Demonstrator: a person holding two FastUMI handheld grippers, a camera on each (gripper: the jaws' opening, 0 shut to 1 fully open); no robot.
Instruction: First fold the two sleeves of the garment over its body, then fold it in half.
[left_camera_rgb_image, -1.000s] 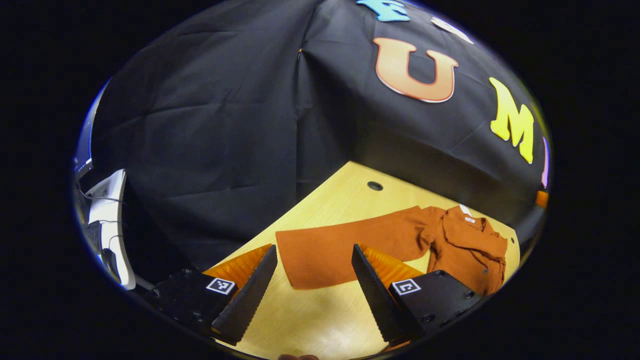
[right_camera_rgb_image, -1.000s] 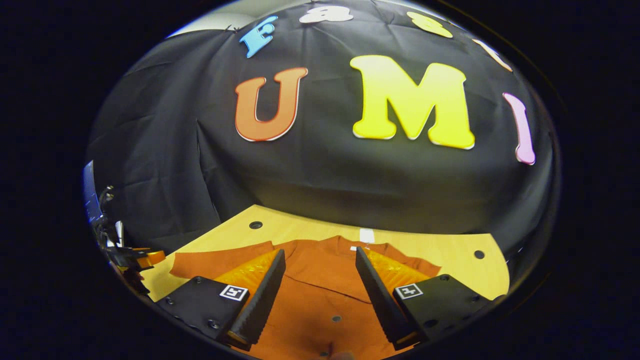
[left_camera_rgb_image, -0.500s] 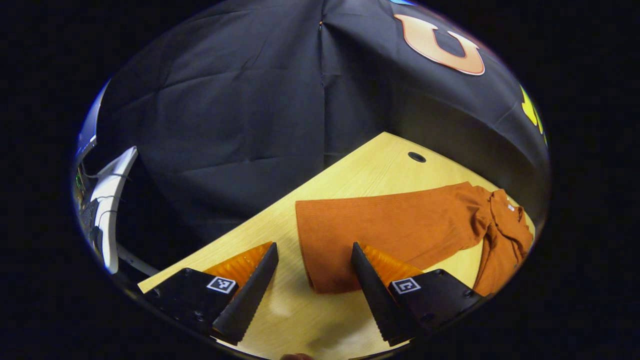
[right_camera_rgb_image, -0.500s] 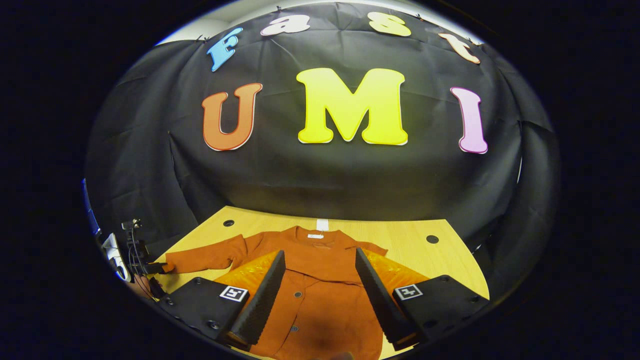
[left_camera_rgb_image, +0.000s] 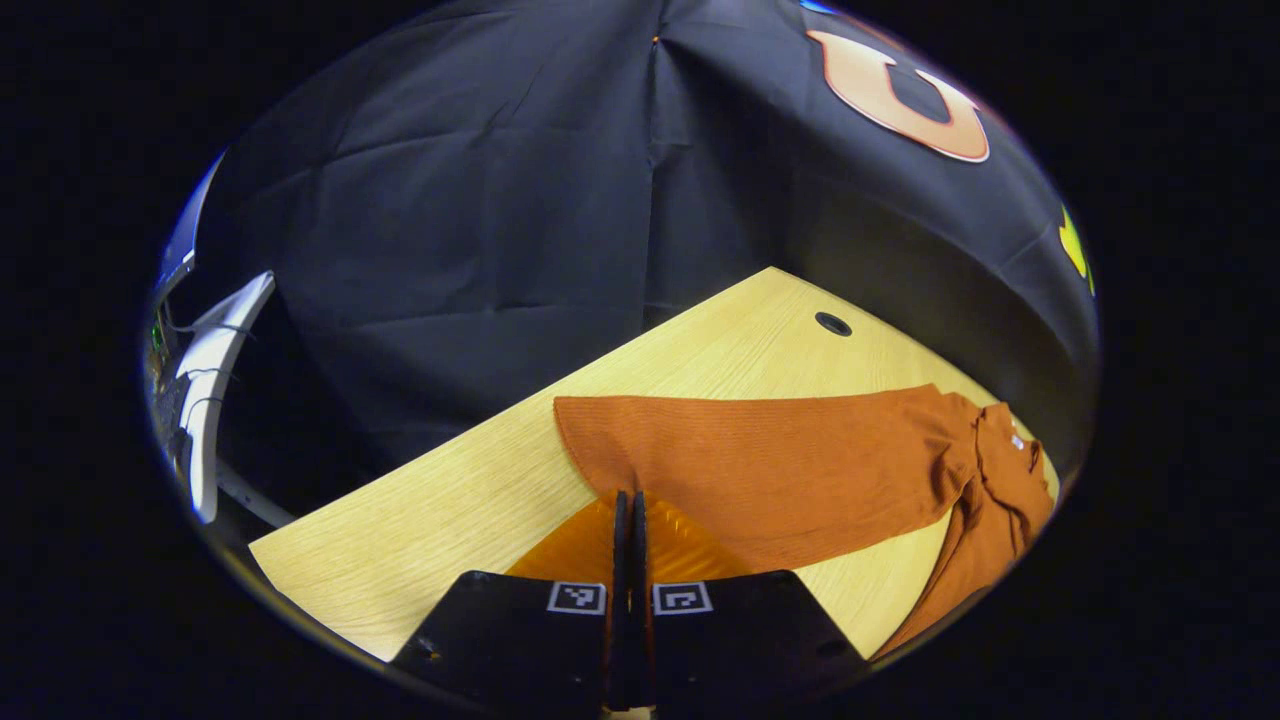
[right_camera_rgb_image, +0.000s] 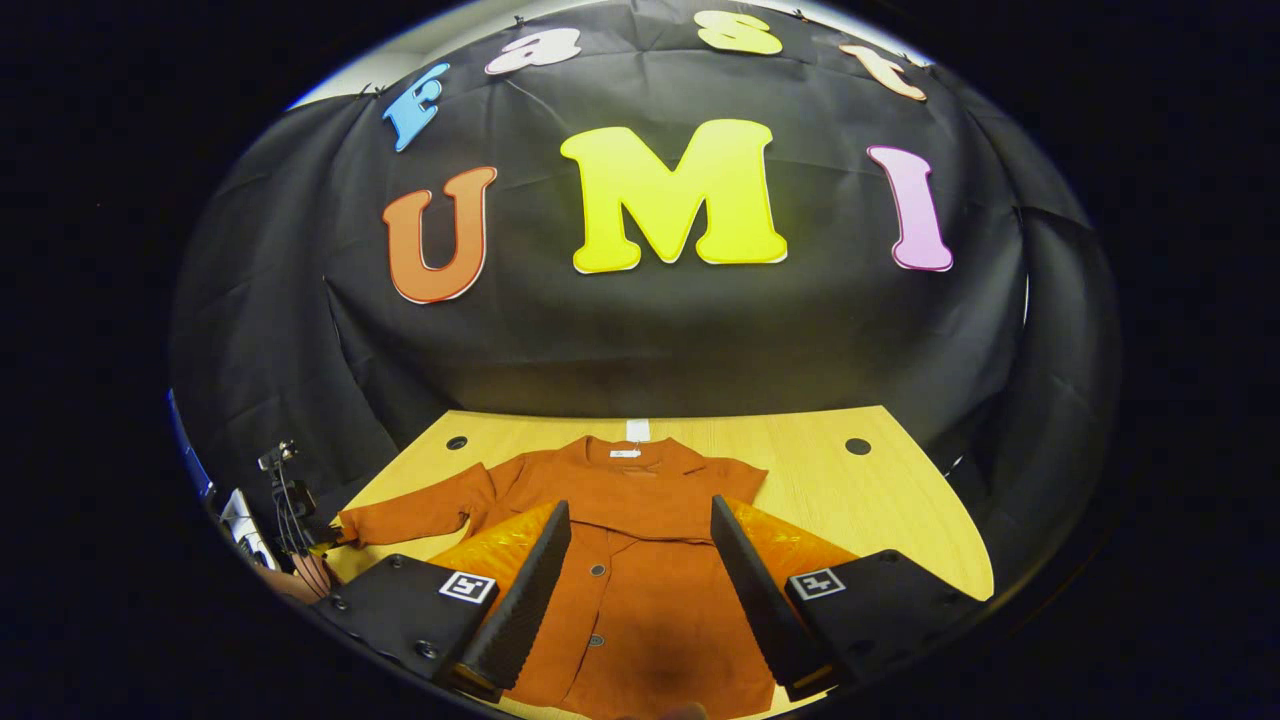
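The left tongs (left_camera_rgb_image: 630, 505) are clamped on the cuff of the sleeve (left_camera_rgb_image: 770, 460) of the cardigan (right_camera_rgb_image: 640, 560) spread on the desk (right_camera_rgb_image: 880, 500). The right tongs (right_camera_rgb_image: 640, 560) hover apart above its body. A thin pinch could slip mid-fold.

Orange garment (right_camera_rgb_image: 640, 560) on wooden table (right_camera_rgb_image: 850, 500)

Free room: bare table (right_camera_rgb_image: 900, 500) lay at 3 o'clock of the garment (right_camera_rgb_image: 650, 560).
Obstacle: the booth wall (right_camera_rgb_image: 650, 340) closed the table's 12 o'clock edge.
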